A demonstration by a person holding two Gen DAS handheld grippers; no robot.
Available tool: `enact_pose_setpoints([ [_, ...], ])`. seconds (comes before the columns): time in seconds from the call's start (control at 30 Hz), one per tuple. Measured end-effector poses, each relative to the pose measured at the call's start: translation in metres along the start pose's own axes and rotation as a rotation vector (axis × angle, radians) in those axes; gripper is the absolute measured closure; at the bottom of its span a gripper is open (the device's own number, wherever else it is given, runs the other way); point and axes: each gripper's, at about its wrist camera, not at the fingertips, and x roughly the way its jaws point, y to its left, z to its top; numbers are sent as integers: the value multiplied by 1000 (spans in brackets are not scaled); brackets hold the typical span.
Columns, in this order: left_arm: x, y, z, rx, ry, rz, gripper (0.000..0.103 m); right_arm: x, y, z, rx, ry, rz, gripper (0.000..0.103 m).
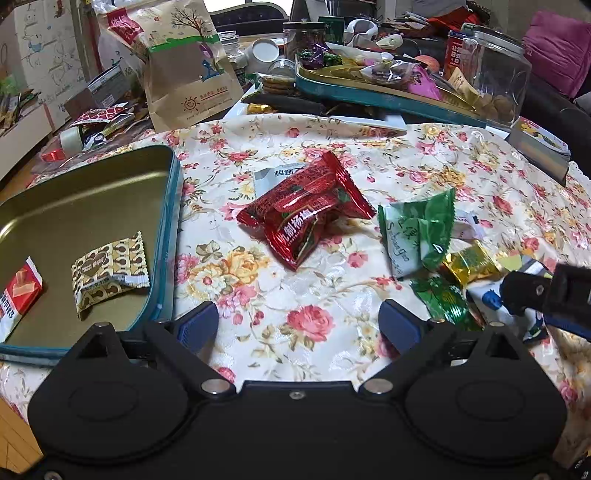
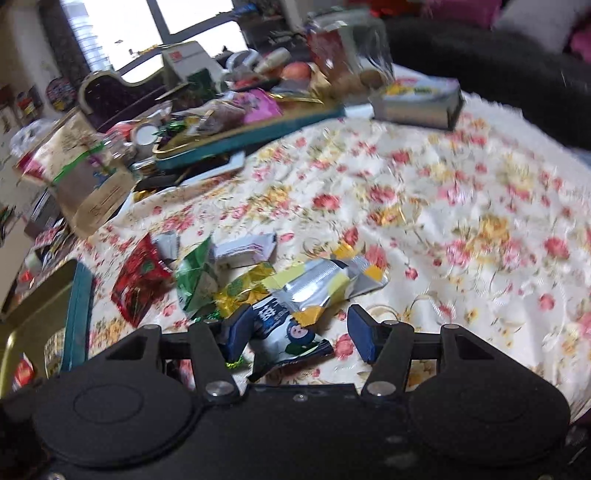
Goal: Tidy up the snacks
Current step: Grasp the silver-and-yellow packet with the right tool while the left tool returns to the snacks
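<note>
Left gripper [image 1: 299, 325] open over bare tablecloth [image 1: 325, 280], red snack packet [image 1: 306, 210] just ahead, tin [image 1: 168, 236] to its left. Right gripper [image 2: 301, 334] open, white-blue packet [image 2: 284, 332] between fingers.

A lived-in home, most likely a living or dining room. The surface [image 1: 332, 147] wears a flowered cloth and is crowded with household clutter: a printed paper bag [image 1: 184, 66], glass jars [image 1: 495, 70], an apple [image 2: 295, 70], a teal tray [image 1: 369, 88] heaped with sweets. A pink cushion [image 1: 557, 48] lies on dark upholstered seating [image 2: 498, 62] behind, a child's drawing sheet [image 1: 44, 55] hangs at the left, and daylight comes through a window [image 2: 122, 29]
</note>
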Motion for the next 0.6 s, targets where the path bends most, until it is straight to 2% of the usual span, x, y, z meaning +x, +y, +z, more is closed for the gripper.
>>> enact_pose_setpoints([
  [0.1, 5, 2, 6, -5, 6, 3, 7, 12, -8, 10, 66, -7, 21, 44],
  [0.27, 8, 1, 8, -20, 10, 17, 7, 31, -7, 28, 27, -30, 2, 44],
  [0.43, 10, 0, 10, -31, 17, 27, 6, 50, 2, 36, -147, -73, -31, 45],
  [0.53, 11, -1, 11, -35, 15, 30, 6, 59, 4, 32, -313, -115, -71, 49],
  [0.6, 12, -1, 12, -41, 13, 36, 6, 59, 2, 25, -381, -144, -85, 51],
])
